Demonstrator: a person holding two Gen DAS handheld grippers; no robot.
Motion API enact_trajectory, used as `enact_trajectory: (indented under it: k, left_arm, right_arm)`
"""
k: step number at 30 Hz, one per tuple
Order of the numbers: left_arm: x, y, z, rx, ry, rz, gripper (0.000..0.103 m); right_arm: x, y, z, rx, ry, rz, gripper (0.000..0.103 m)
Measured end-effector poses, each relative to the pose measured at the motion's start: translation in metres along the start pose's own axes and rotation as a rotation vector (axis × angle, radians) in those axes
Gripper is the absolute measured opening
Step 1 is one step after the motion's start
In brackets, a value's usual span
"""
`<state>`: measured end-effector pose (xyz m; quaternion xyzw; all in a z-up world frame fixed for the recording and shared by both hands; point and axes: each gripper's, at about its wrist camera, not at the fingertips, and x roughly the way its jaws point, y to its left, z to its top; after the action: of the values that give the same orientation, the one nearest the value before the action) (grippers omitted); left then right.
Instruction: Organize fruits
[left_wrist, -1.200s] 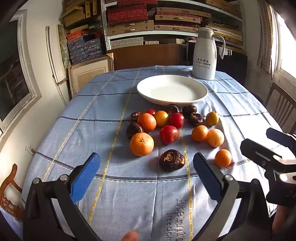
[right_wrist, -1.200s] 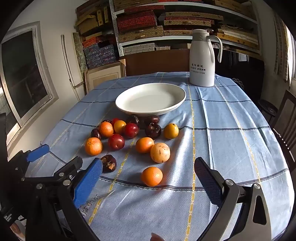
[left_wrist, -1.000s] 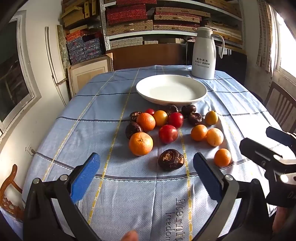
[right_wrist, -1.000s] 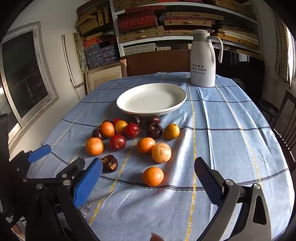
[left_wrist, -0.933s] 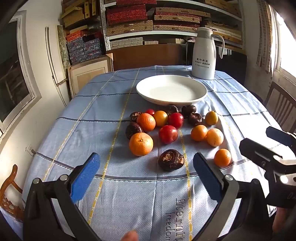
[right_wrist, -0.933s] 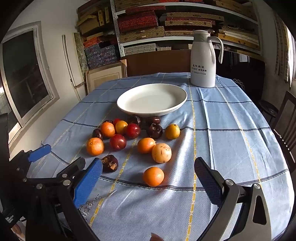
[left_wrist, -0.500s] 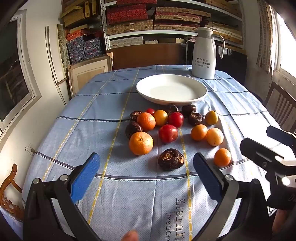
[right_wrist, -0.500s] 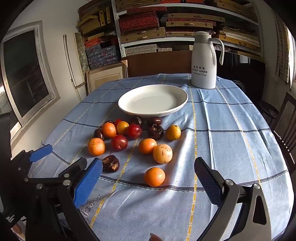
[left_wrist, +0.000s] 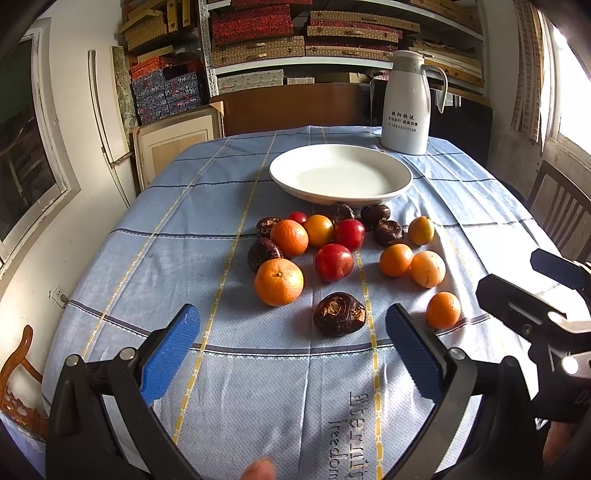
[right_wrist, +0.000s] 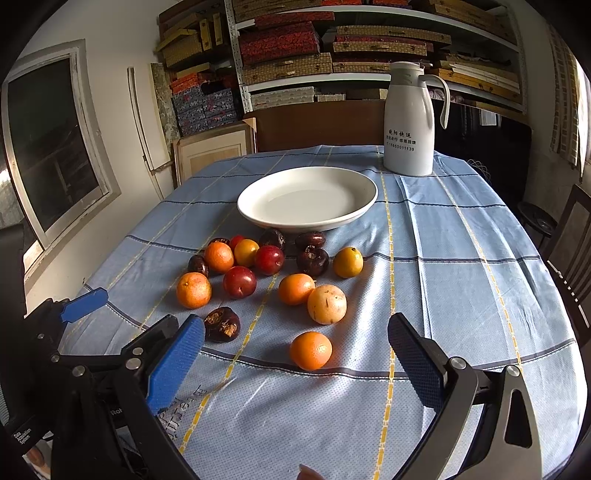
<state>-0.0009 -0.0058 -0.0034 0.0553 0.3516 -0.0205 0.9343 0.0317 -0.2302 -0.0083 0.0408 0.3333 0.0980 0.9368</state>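
Fruits (left_wrist: 343, 254) lie clustered on the bench (left_wrist: 184, 206) before a white plate (left_wrist: 340, 175); left gripper (left_wrist: 291, 343) and right gripper (right_wrist: 295, 354) hover, jaws spread, holding nothing.

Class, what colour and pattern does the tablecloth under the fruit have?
The tablecloth is light blue, crossed by dark blue and yellow lines; the right wrist view shows it best.

A white thermos jug (right_wrist: 408, 122) stands on the blue checked tablecloth (right_wrist: 461, 258), before shelves of boxes (right_wrist: 295, 48).
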Motion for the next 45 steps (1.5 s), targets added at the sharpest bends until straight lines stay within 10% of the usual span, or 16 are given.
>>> enact_trajectory:
  k: [45]
  left_arm:
    - [0.0055,0.0003,-0.0015,-0.001,0.038,-0.014,0.099]
  right_arm:
    - [0.0023,0.0022,-0.0029,-0.007,0.006,0.003,0.1]
